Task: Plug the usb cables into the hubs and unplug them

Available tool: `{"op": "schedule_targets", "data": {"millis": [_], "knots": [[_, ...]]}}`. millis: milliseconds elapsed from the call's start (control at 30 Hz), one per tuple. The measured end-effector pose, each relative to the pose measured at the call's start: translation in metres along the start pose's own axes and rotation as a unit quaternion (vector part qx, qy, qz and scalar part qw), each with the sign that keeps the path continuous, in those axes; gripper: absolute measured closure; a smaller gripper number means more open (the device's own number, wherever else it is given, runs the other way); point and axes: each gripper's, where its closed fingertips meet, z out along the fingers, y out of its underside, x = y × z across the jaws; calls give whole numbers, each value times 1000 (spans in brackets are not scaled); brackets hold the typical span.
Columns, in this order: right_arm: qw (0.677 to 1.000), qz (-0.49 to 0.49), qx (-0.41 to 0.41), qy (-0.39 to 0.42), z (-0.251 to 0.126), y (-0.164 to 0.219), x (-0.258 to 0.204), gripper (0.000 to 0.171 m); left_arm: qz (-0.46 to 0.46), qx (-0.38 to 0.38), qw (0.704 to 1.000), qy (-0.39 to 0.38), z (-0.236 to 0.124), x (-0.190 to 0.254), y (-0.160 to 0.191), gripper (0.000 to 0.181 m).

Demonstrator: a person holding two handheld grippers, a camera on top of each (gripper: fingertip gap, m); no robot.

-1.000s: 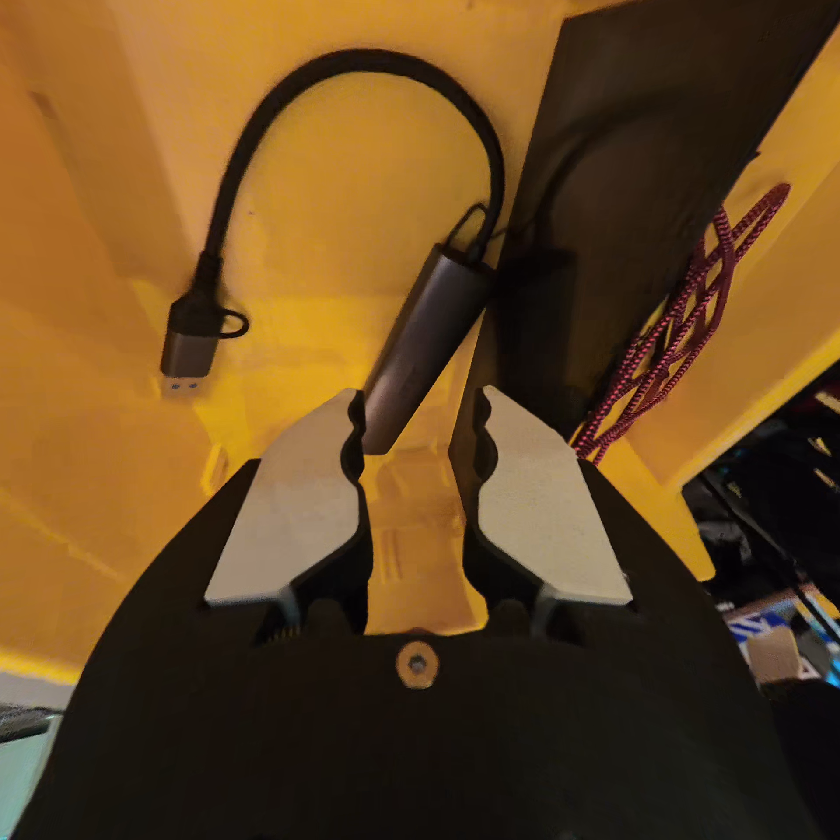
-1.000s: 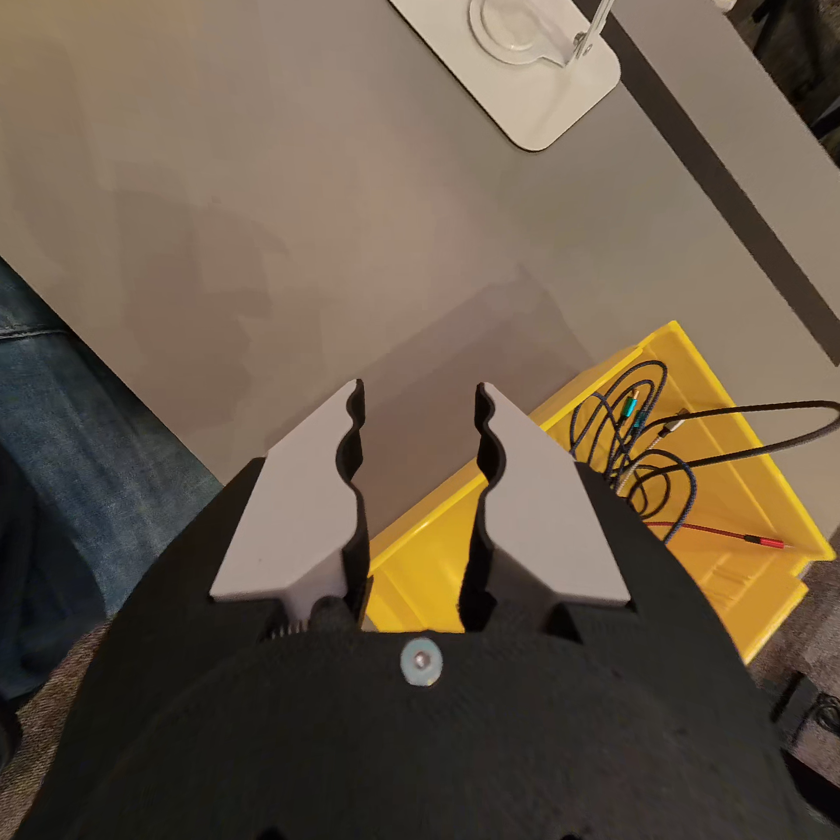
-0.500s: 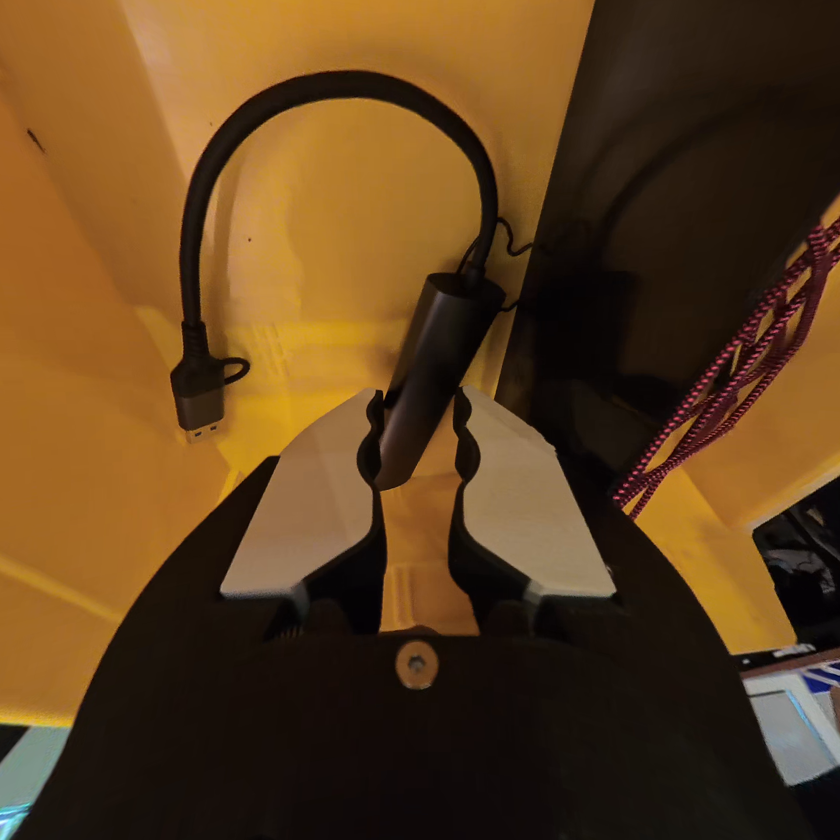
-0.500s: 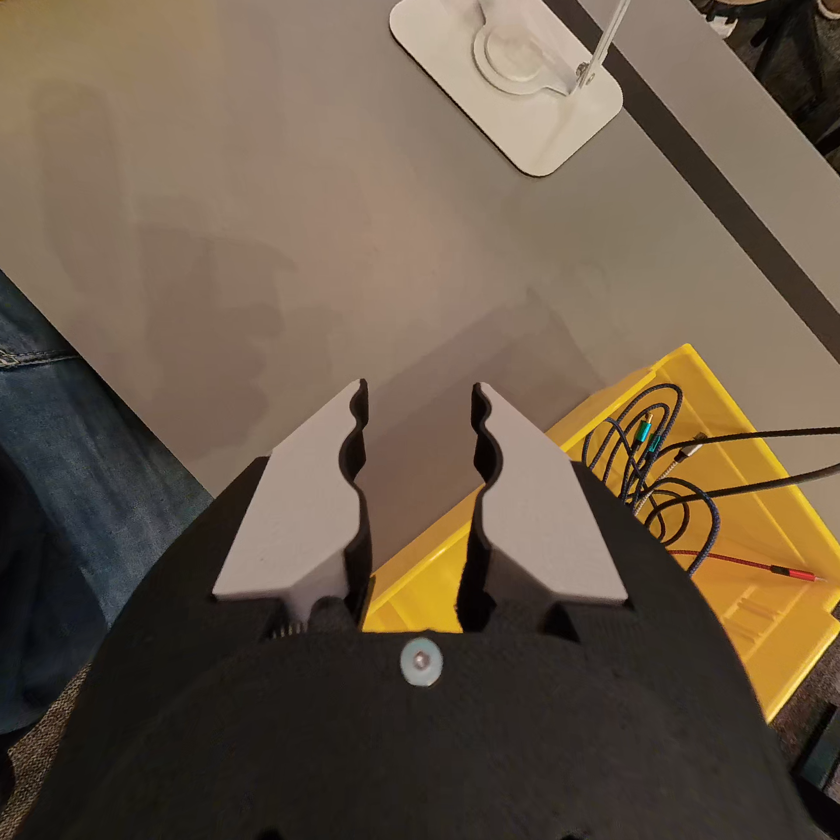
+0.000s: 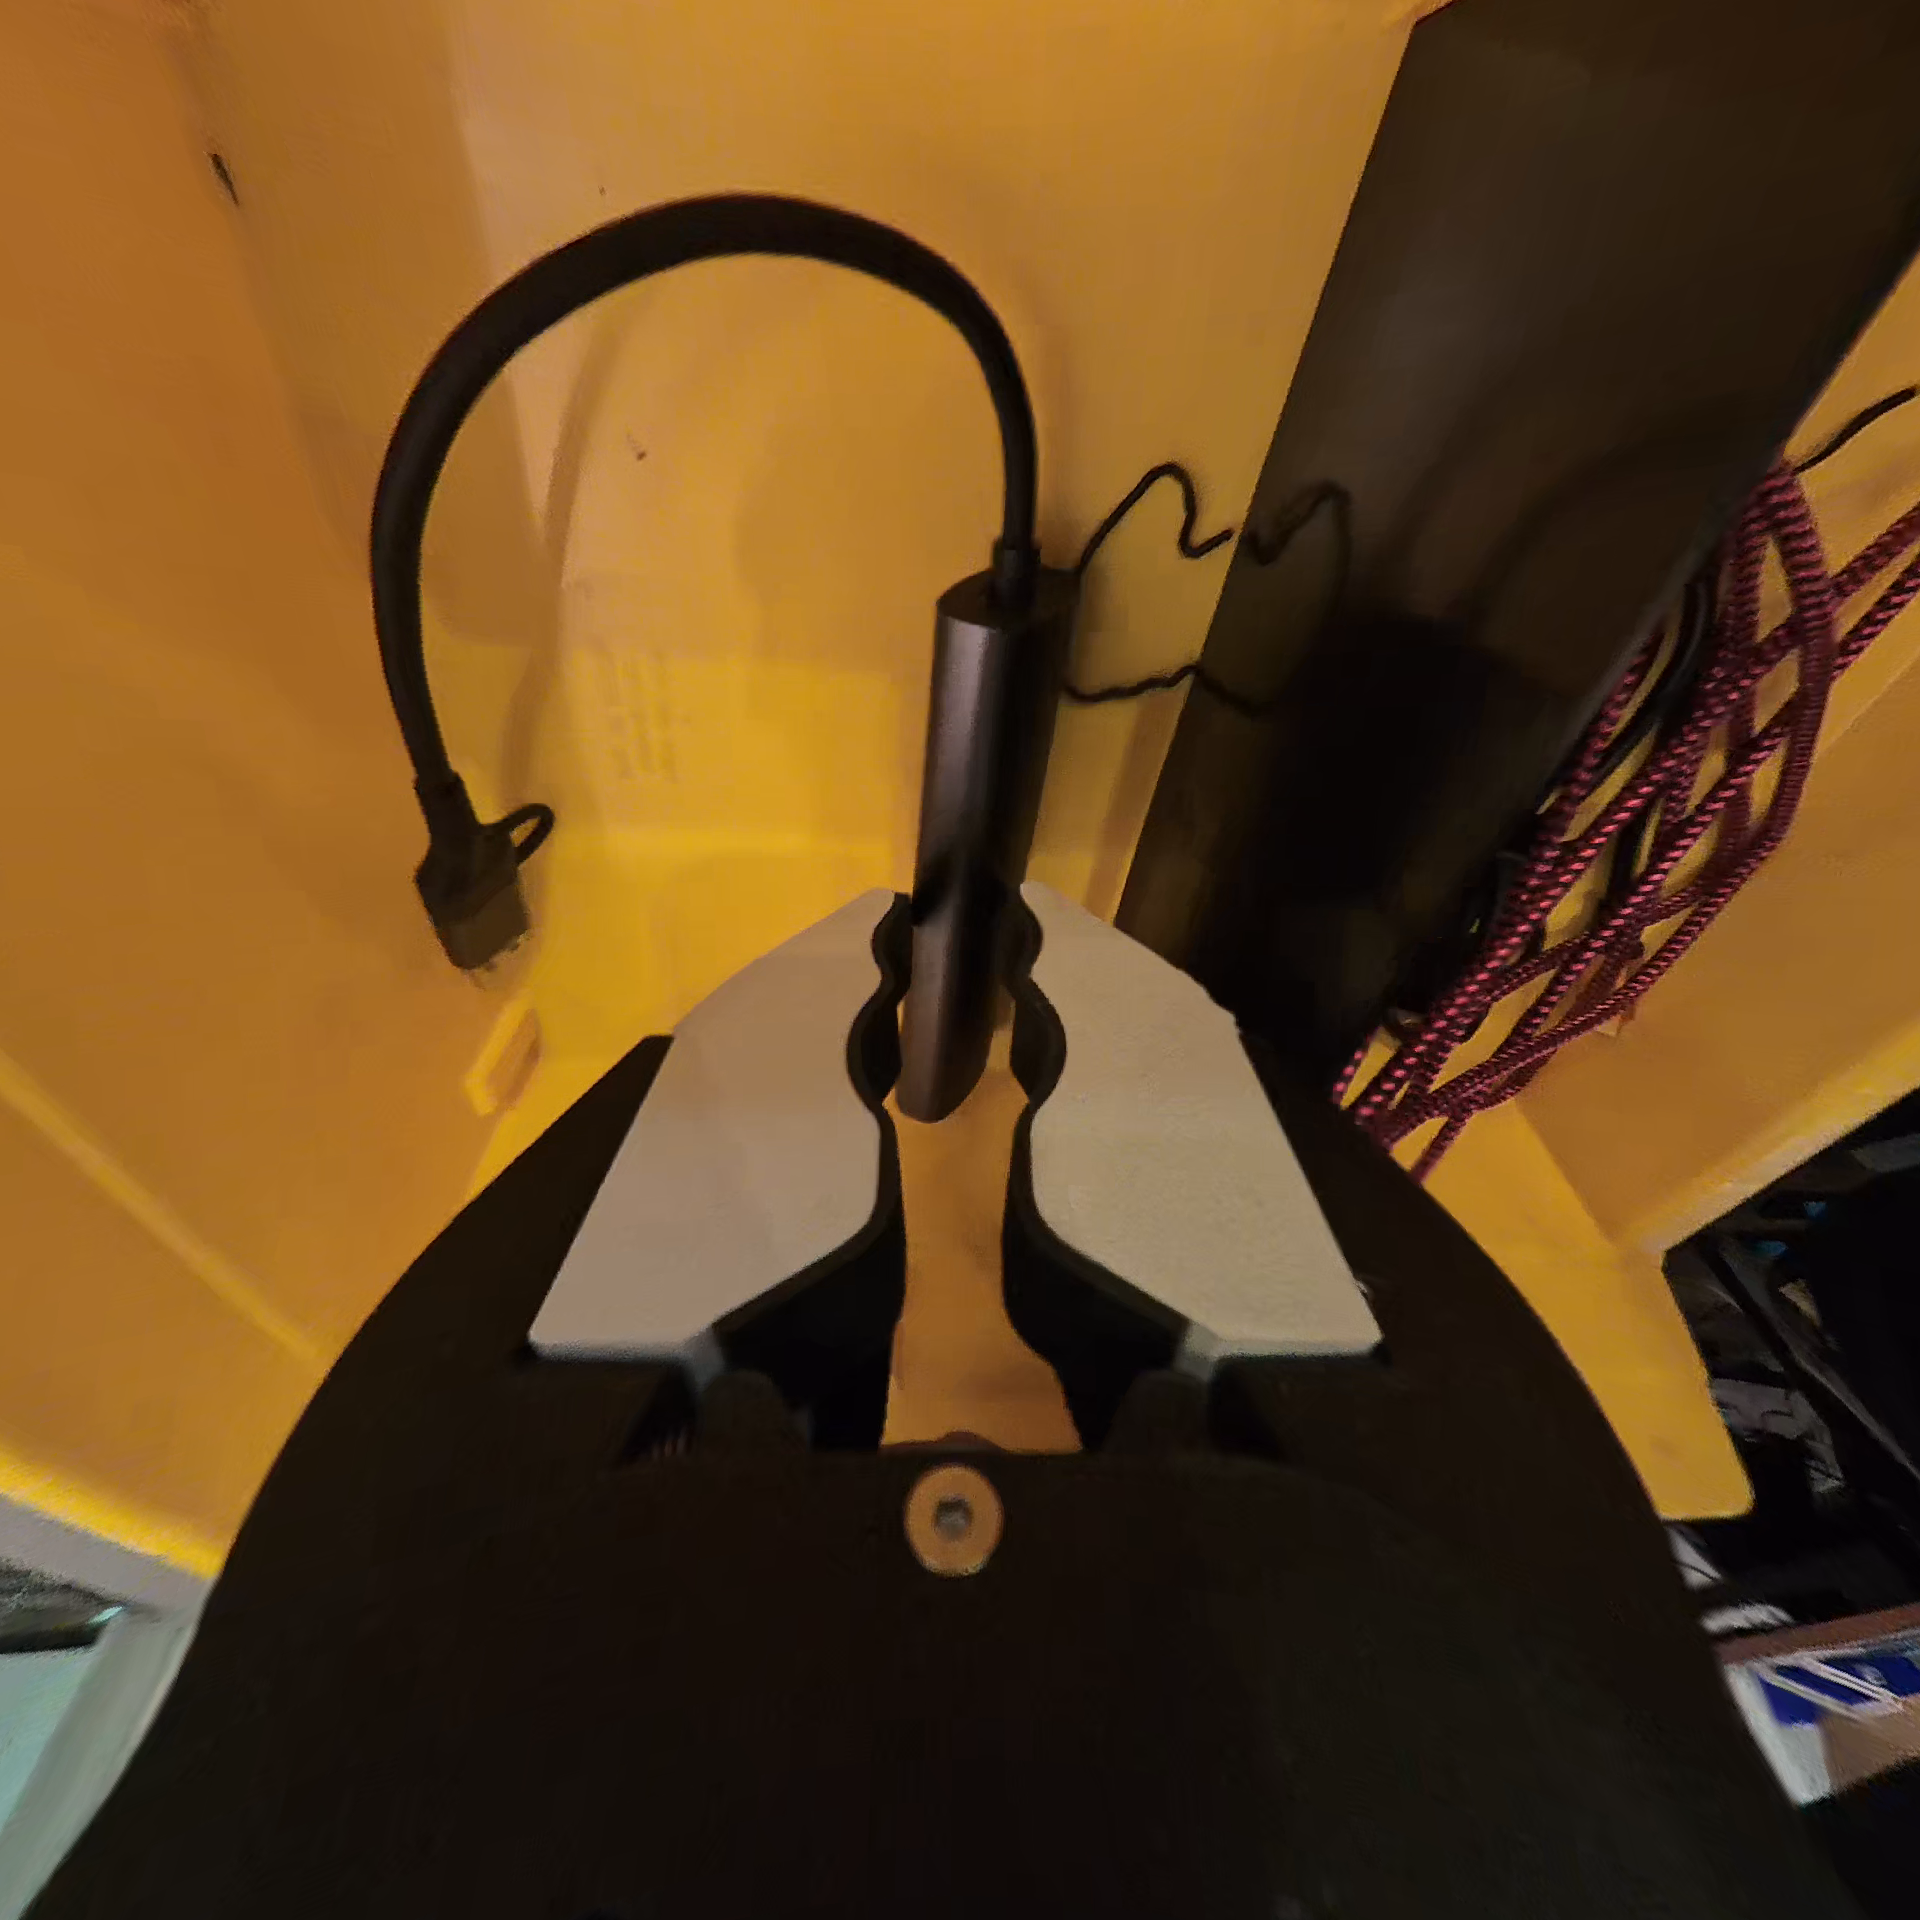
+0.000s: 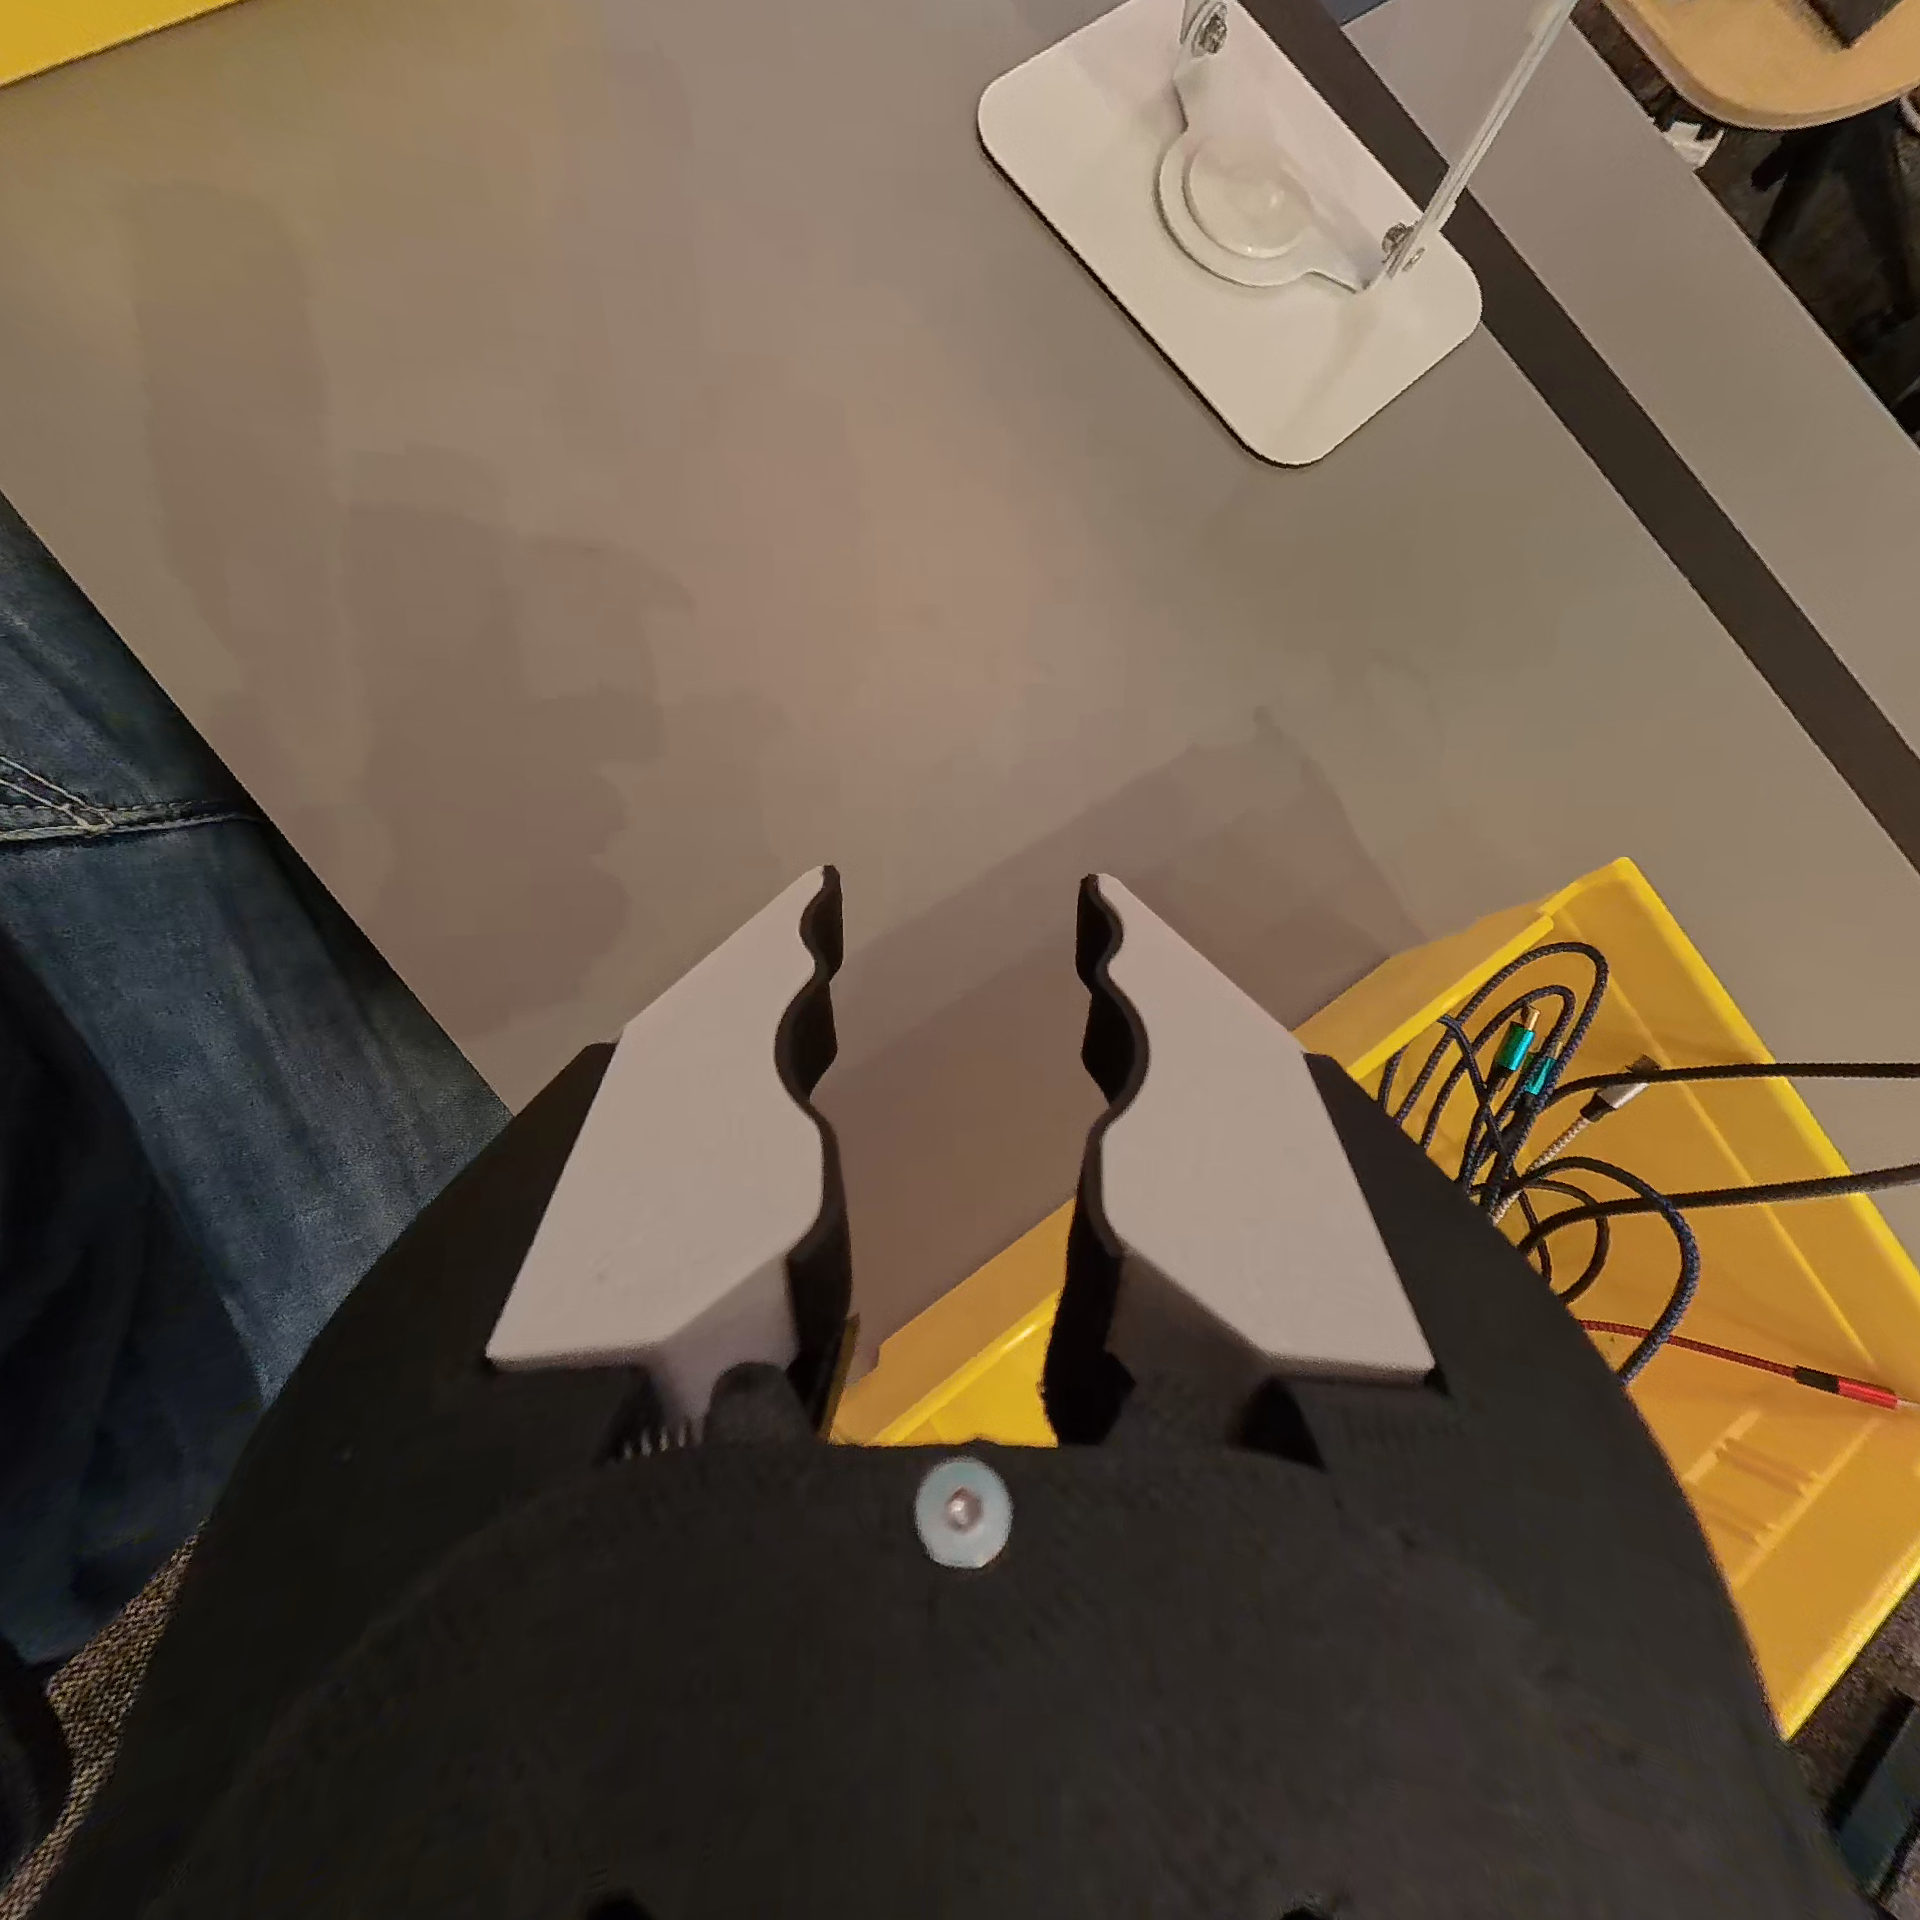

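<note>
While the left tool is pinching the near end of the gray hub inside a yellow bin, the hub's thick black cable is arching over to its plug. Purple cords are lying just right. Spread and empty, the right tool is hovering over the gray tabletop, near another yellow bin of cables.

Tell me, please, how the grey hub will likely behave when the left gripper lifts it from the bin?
The hub looks rigid, so it should lift whole. Its smooth casing may slip. Its thick black cable holds an arch, so the plug will probably trail stiffly.
</note>
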Motion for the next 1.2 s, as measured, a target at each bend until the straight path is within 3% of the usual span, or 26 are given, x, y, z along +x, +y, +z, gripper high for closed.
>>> {"op": "schedule_targets", "data": {"millis": [100, 233, 667, 833, 967, 1200], "knots": [[1000, 1, 0, -2, 1, 0, -3, 127, -4, -18, 999, 30, 9, 6, -1, 158], [1000, 1, -3, -3, 3, 3, -6, 127, 21, -38, 999, 20, 7, 5, 0, 159], [1000, -7, 1, -8, 7, -1, -12, 128, -13, 12, 991, -131, -9, -20, -3, 167], [1000, -7, 0, -13, 11, -1, -16, 128, -10, -3, 993, -115, -2, -17, -3, 166], [1000, -12, 0, -15, 14, -4, -21, 128, -15, -46, 998, -50, 13, -6, -2, 157], [999, -22, 0, -27, 19, -7, -34, 128, -17, 11, 991, -135, -12, -27, -13, 164]]}}
